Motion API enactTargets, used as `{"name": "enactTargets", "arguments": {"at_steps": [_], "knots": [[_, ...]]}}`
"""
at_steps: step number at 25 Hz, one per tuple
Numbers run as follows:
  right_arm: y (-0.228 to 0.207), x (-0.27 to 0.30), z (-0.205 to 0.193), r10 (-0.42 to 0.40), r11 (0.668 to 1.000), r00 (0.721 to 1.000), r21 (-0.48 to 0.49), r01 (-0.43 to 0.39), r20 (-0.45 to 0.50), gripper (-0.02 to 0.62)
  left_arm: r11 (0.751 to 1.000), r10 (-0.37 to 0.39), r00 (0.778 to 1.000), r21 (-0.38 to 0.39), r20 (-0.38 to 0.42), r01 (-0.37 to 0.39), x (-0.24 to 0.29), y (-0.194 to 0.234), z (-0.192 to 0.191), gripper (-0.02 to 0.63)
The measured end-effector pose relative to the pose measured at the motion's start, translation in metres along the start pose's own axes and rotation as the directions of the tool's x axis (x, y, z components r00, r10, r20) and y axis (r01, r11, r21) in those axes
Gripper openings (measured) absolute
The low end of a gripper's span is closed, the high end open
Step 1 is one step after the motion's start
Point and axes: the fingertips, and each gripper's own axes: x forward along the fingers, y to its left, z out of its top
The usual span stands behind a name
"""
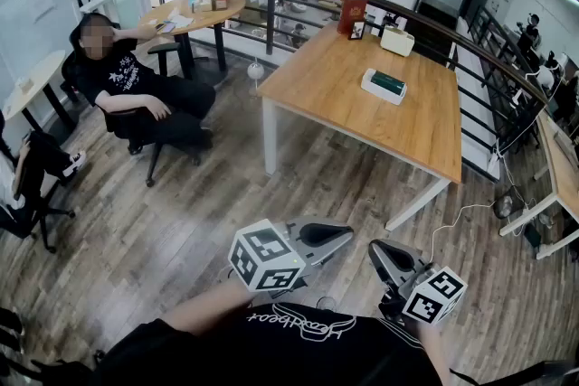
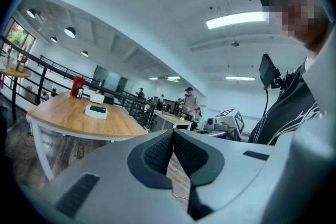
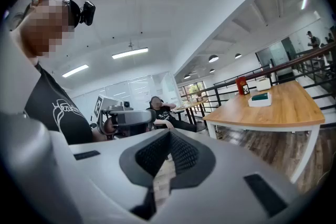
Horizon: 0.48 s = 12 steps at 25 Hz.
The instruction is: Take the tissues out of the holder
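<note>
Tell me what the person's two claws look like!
The left claw and right claw are smooth grey plastic, tapering to a point, with black bumpy pads inside. Each carries a white cube printed with black square patterns. The person wears a black shirt with white writing.

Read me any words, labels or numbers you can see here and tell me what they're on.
Nothing reads clearly.
On the shirt: white script, upside down in the head view, illegible.
On the red box on the table: print too small.
On the left cube and right cube: square patterns, no letters.
</note>
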Motion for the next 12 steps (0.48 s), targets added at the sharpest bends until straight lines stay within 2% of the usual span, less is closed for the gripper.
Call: {"name": "enactTargets", "arguments": {"at_steps": [5, 12], "knots": [[0.011, 0.002, -0.001, -0.004, 1.000, 1.000, -0.020, 0.004, -0.007, 0.015, 1.000, -0.006, 0.999, 0.002, 0.031, 0.005, -0.012, -0.002, 0.003, 0.014], [0.004, 0.003, 0.009, -0.010, 1.000, 1.000, -0.014, 0.011, 0.025, 0.015, 1.000, -0.028, 0.999, 0.005, 0.027, 0.028, -0.003, 0.001, 0.004, 0.014]]}}
